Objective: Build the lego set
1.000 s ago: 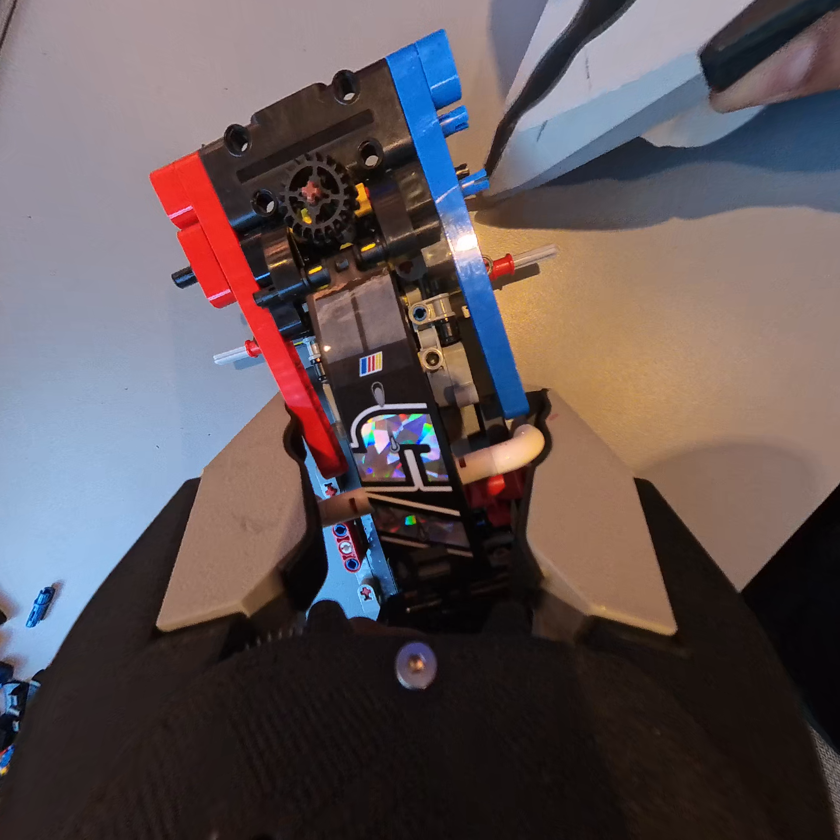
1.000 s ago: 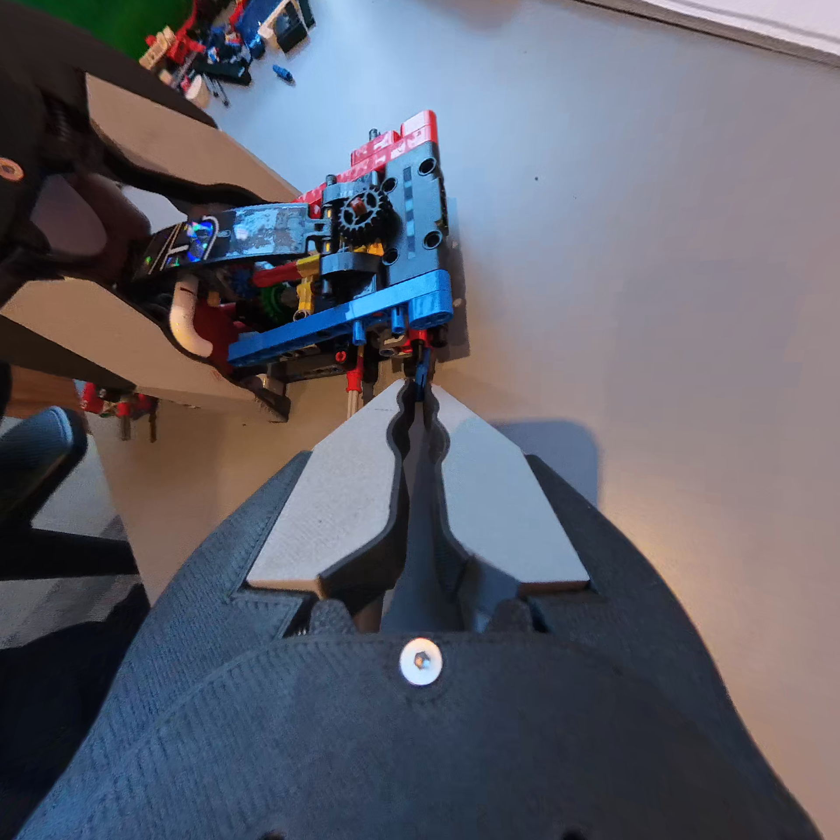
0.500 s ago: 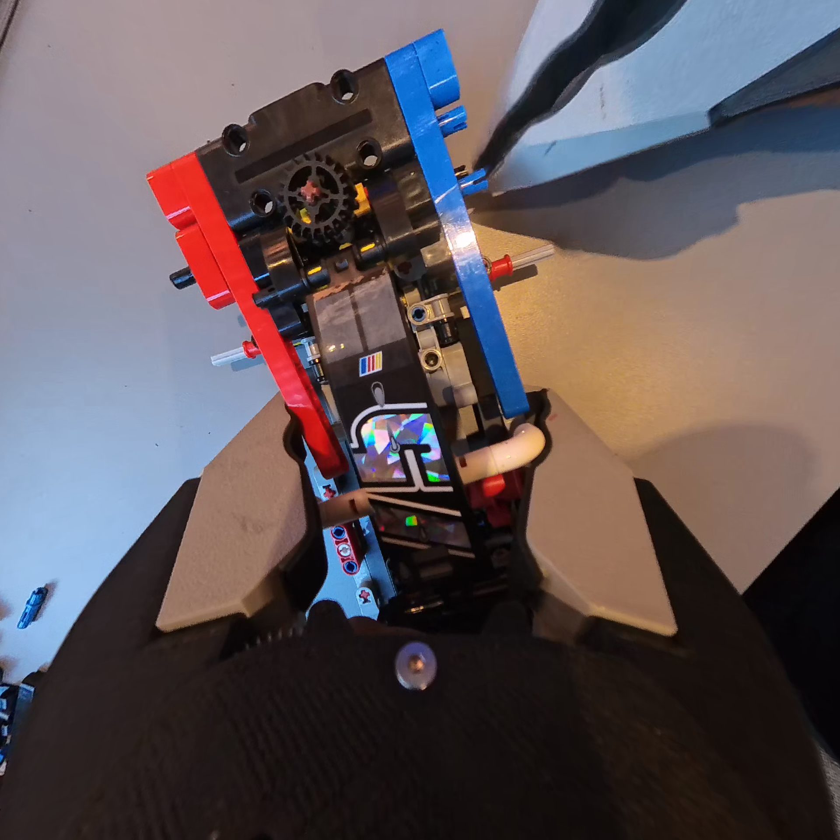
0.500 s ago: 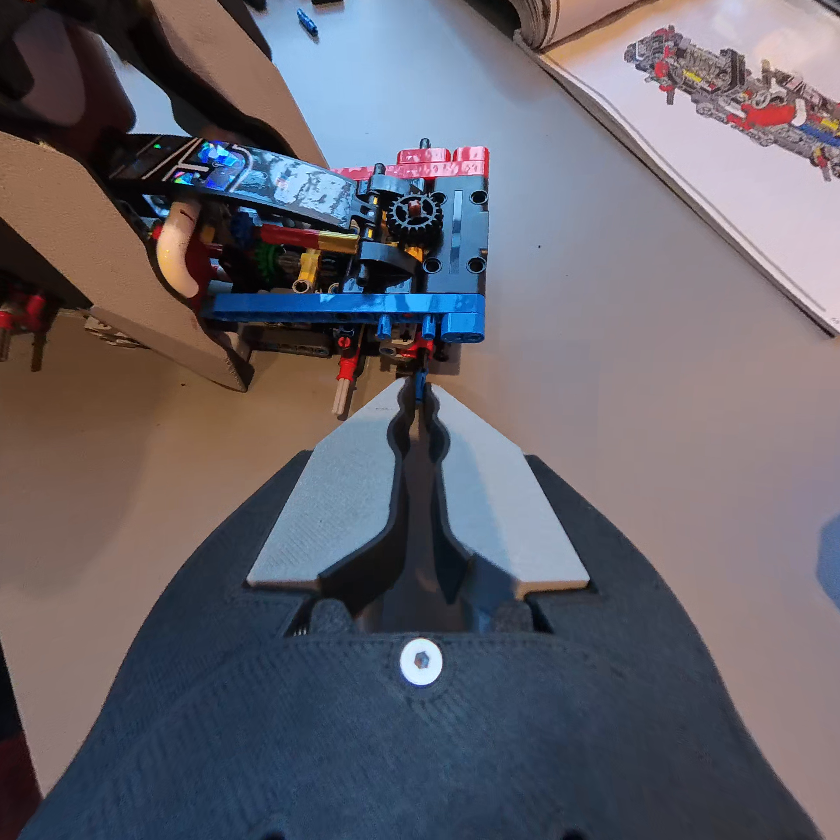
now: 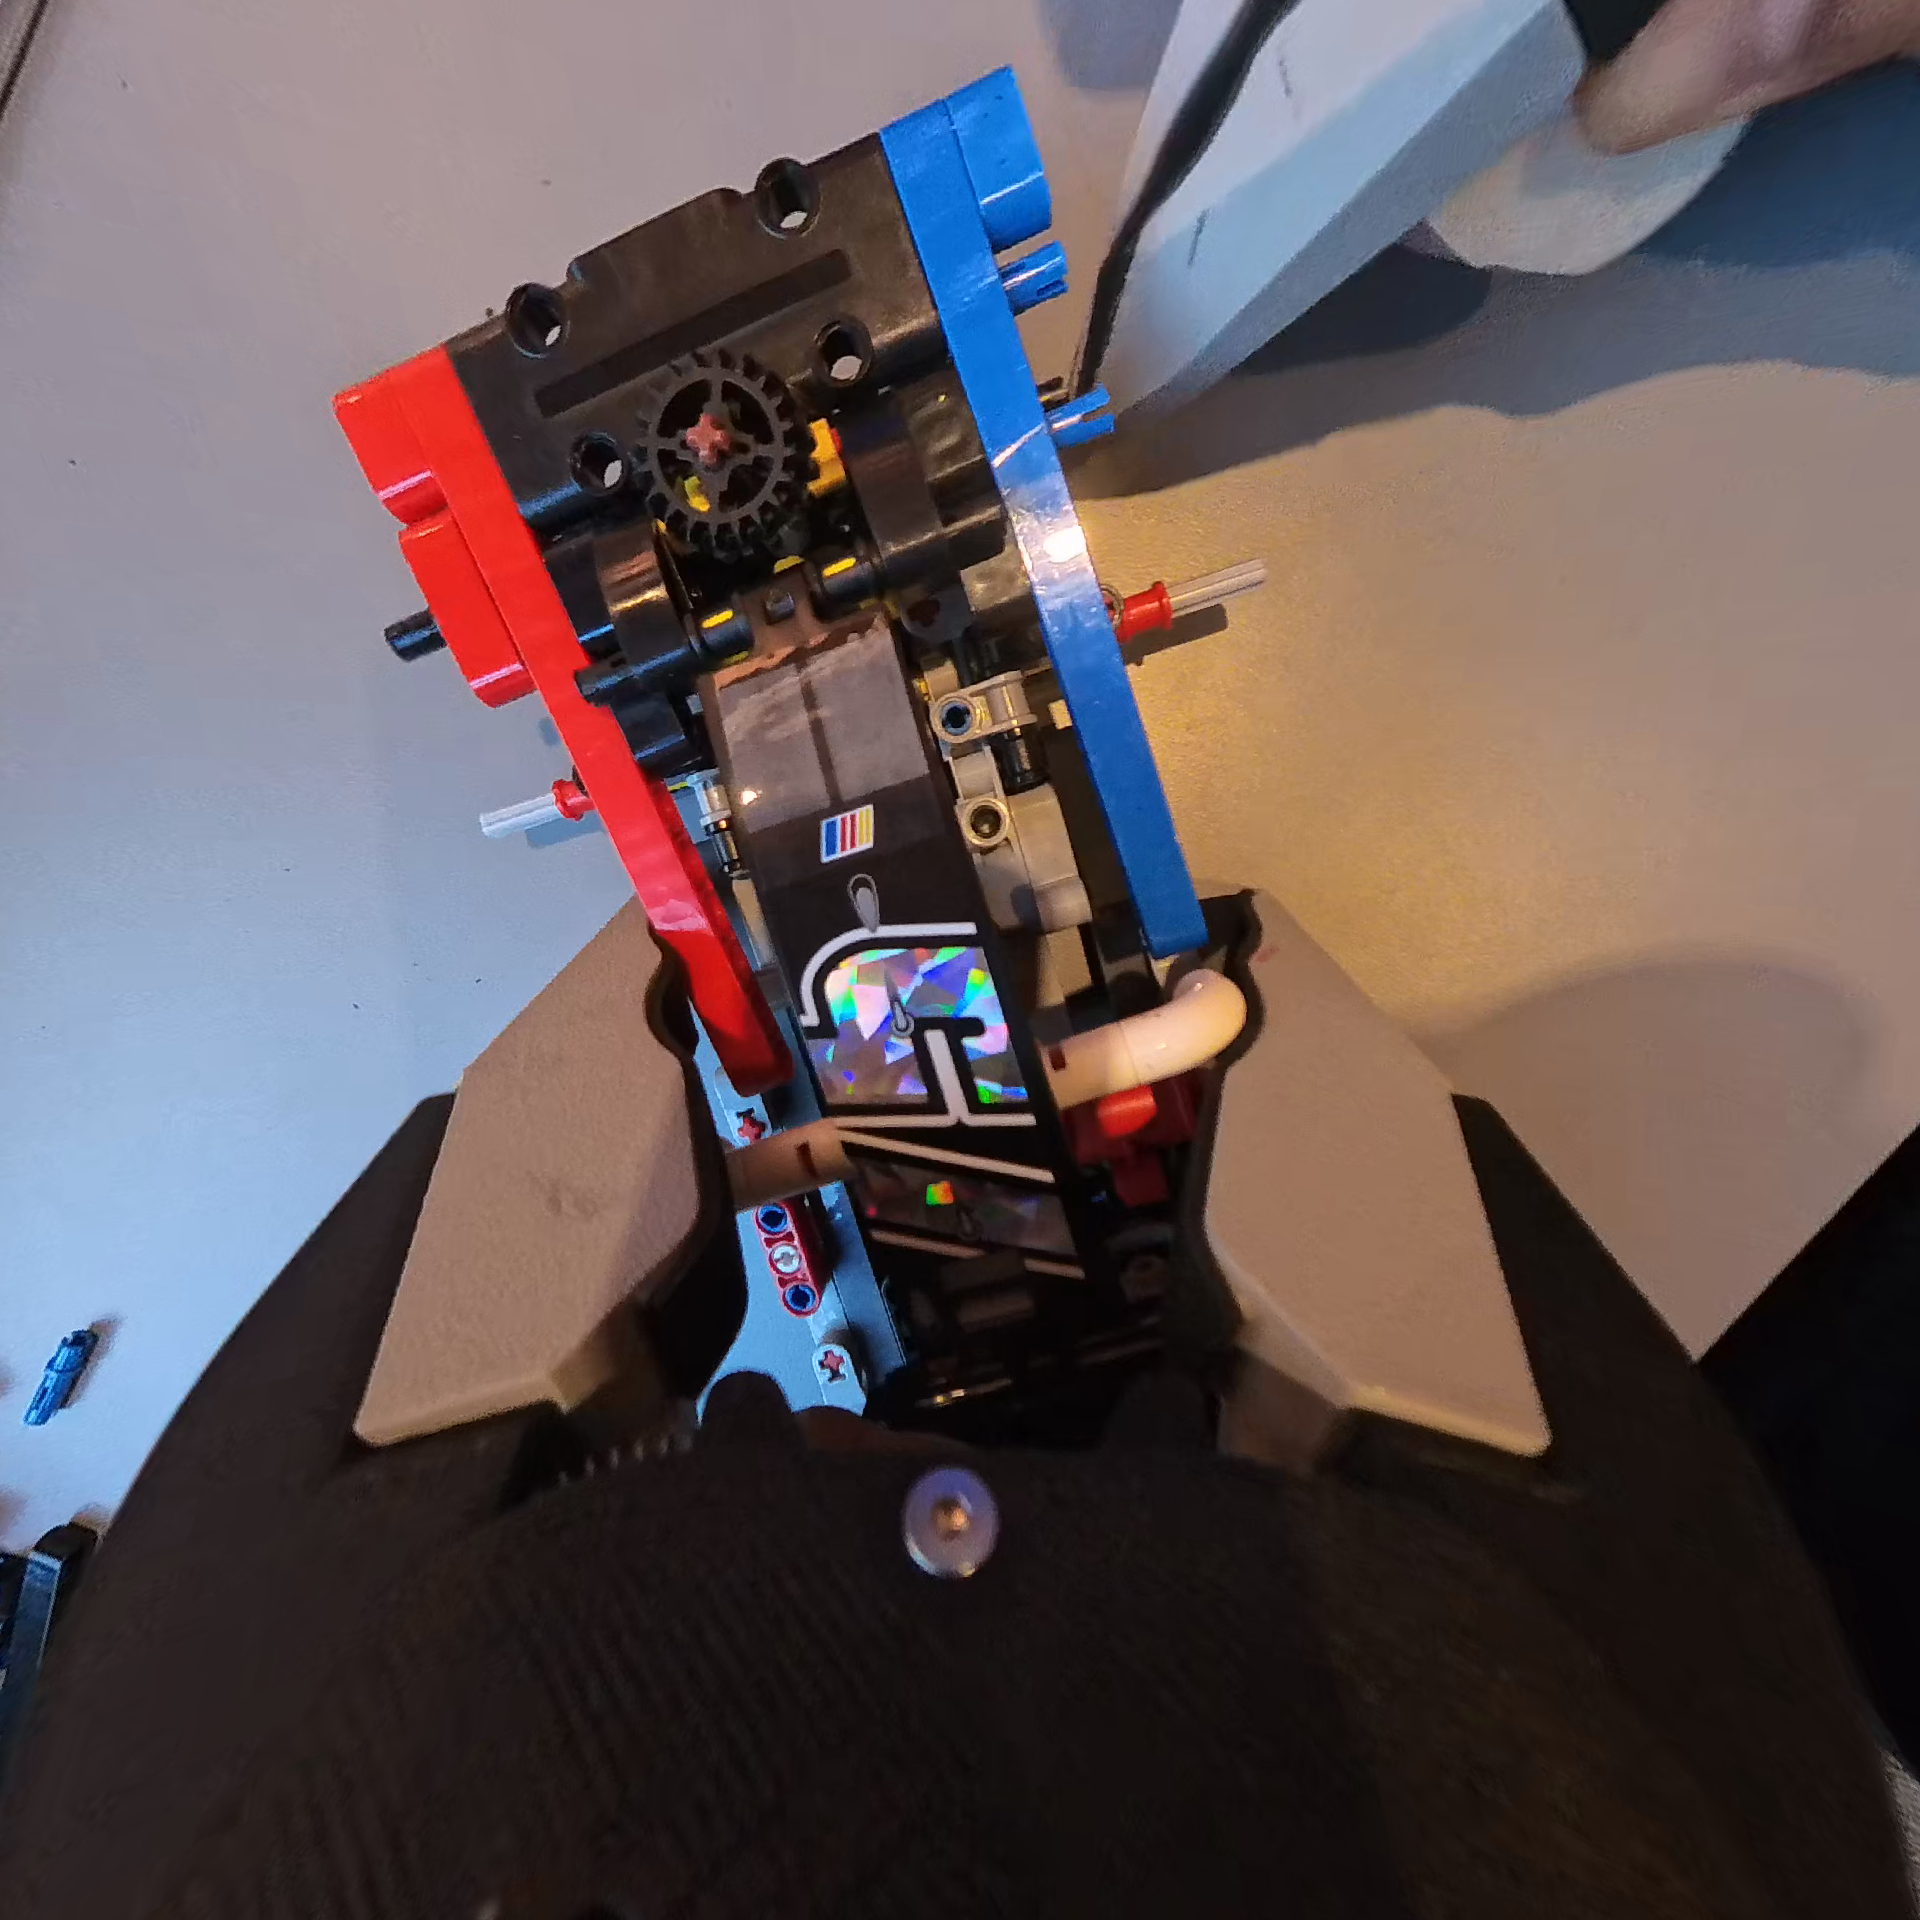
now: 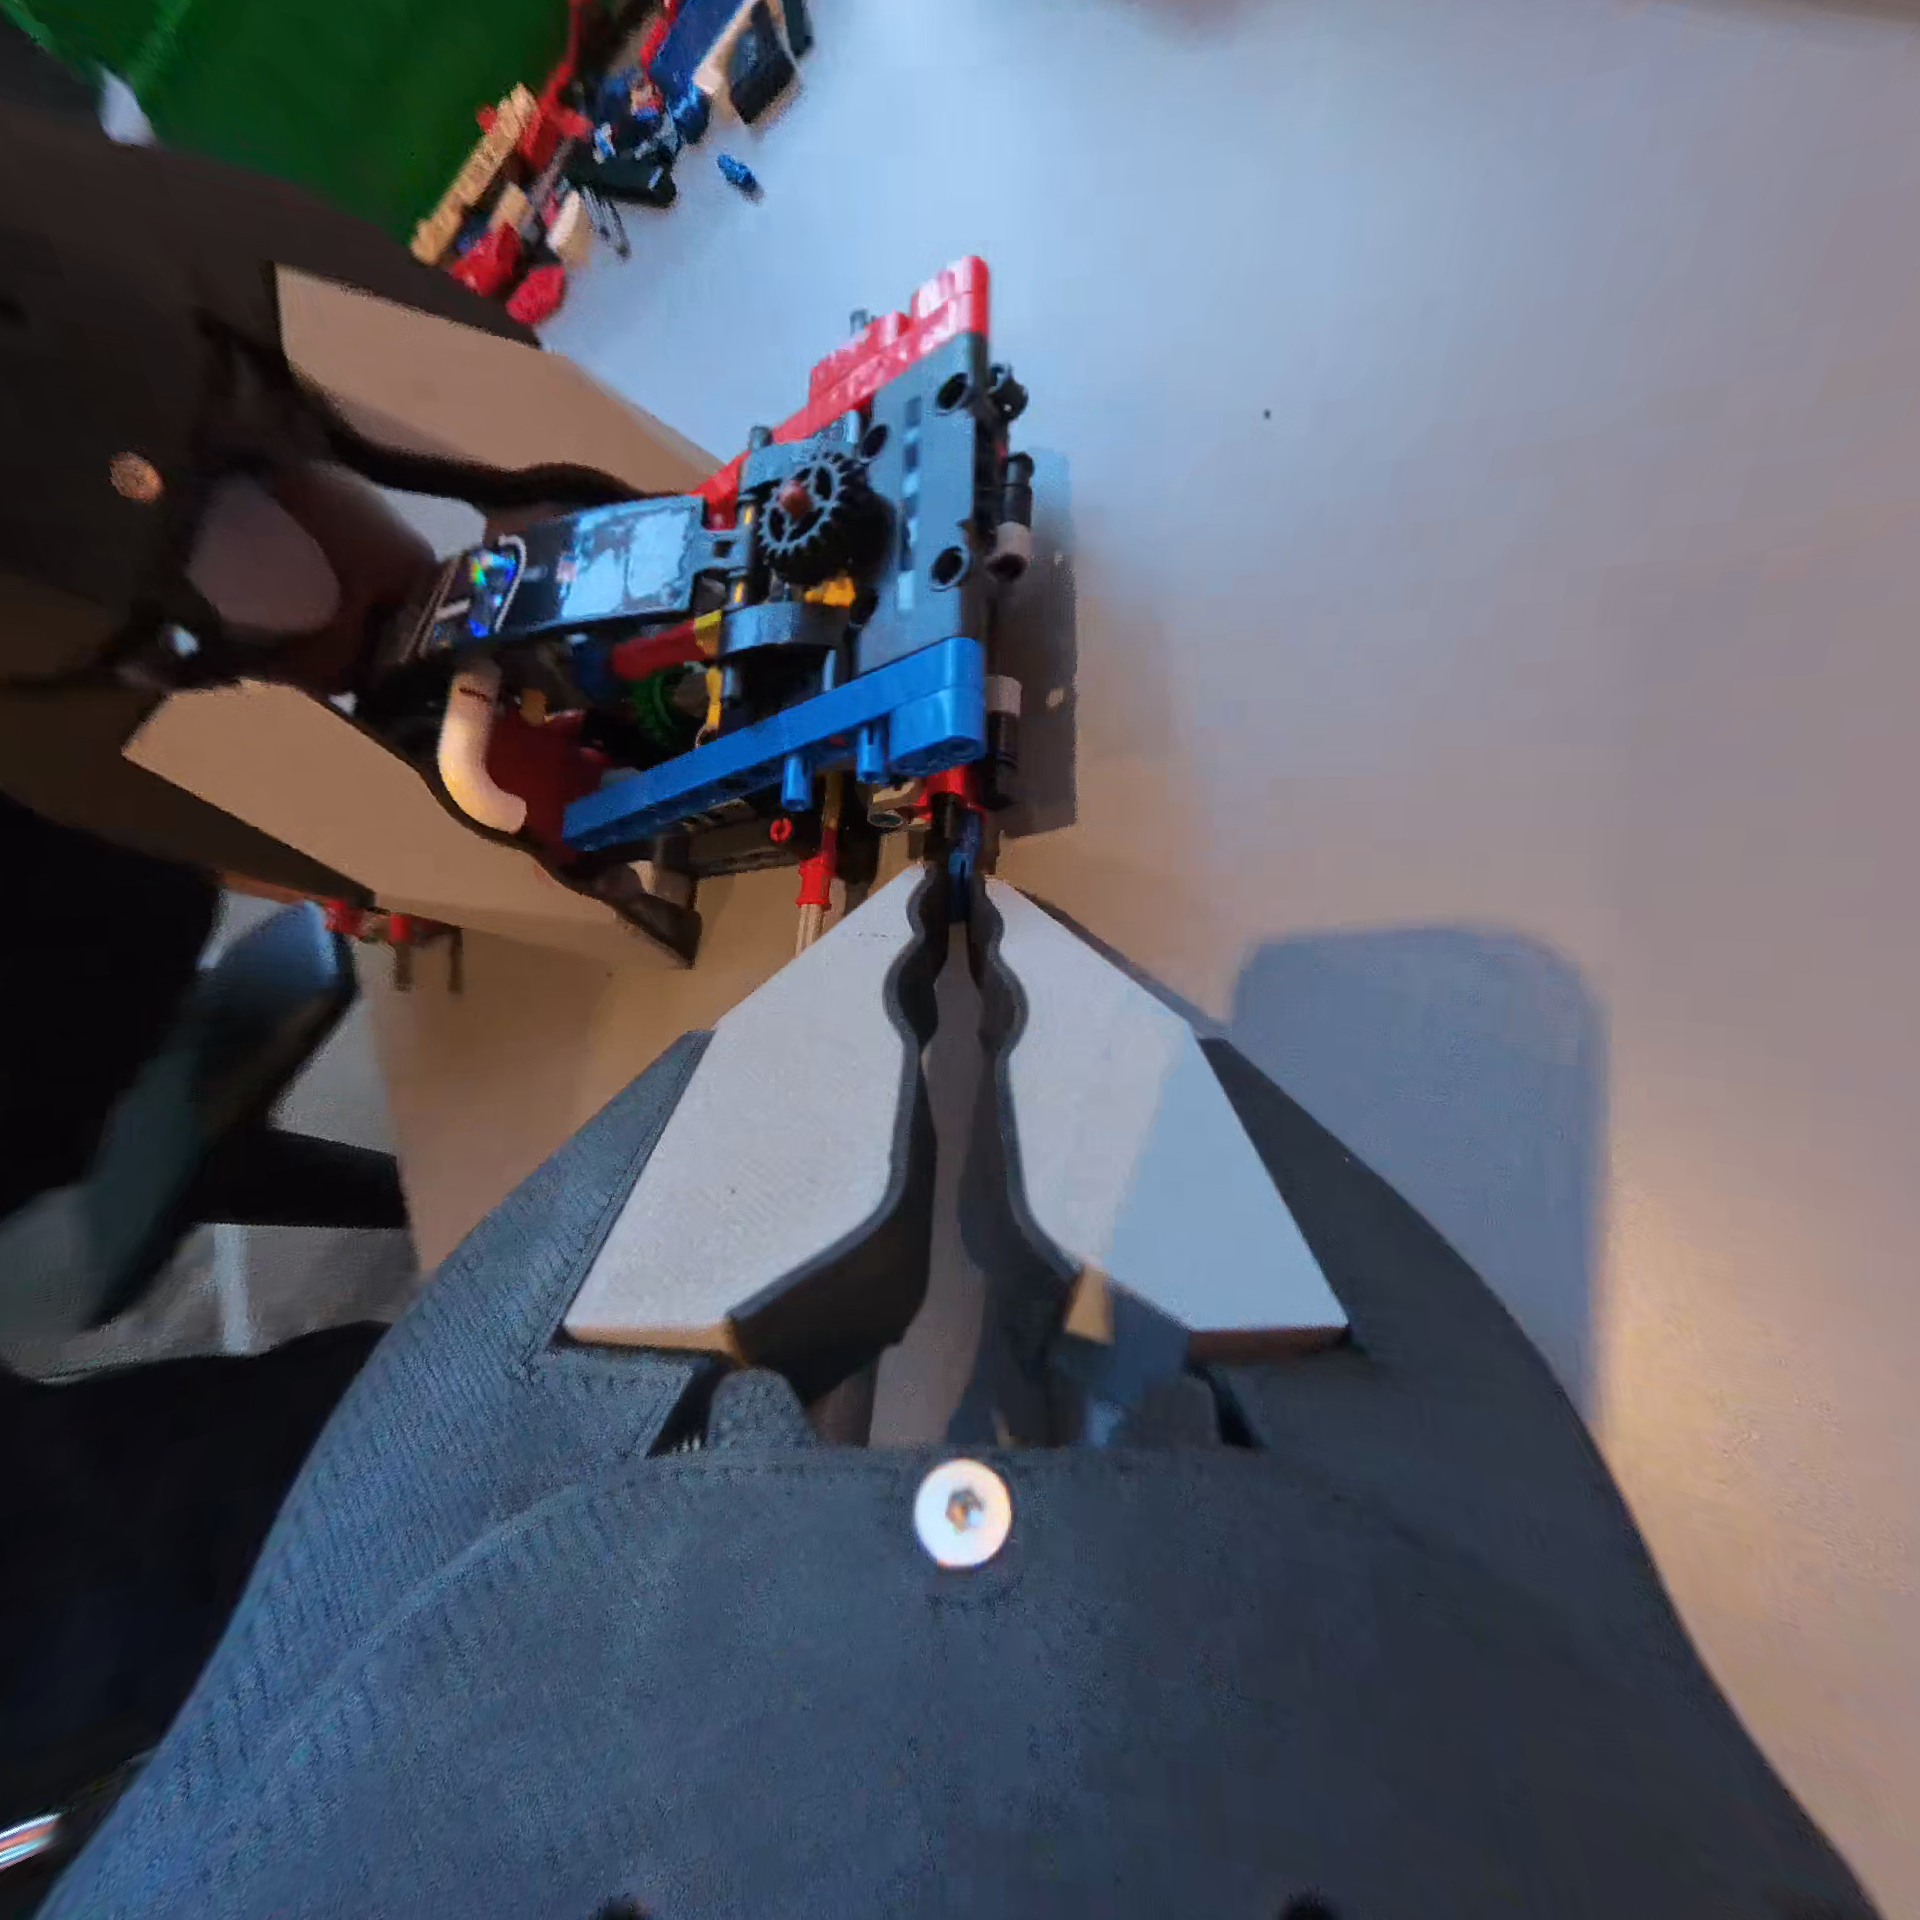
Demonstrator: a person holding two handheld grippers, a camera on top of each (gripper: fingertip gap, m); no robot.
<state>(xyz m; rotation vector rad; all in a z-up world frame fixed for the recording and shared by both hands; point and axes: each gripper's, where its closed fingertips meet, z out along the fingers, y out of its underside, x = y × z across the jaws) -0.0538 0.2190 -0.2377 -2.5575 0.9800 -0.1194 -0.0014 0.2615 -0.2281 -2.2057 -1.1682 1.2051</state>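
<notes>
My left gripper (image 5: 956, 935) is shut on the rear of a Lego Technic car model (image 5: 790, 520), which has a red beam on its left side, a blue beam on its right and a black gear on top. The model's far end rests on the white table (image 5: 1455, 727). My right gripper (image 6: 961, 888) is shut on a small blue pin (image 6: 966, 842) at the model's (image 6: 873, 582) blue side, near the far end. In the left wrist view the pin (image 5: 1081, 416) sticks out of the blue beam, with the right gripper's fingers (image 5: 1299, 177) on it.
A pile of loose Lego parts (image 6: 582, 156) lies by a green mat (image 6: 312, 104) at the far left. A loose blue pin (image 5: 62, 1361) lies on the table at left. A person's fingertip (image 5: 1714, 73) shows on the right gripper. The table's edge (image 5: 1766, 1299) is near right. Some 8 cm of space lies between my two pairs of fingers.
The right gripper has twisted about the blue pin while keeping its tips on it; its view has swung off the instruction booklet. The left gripper and the model stay almost still.
</notes>
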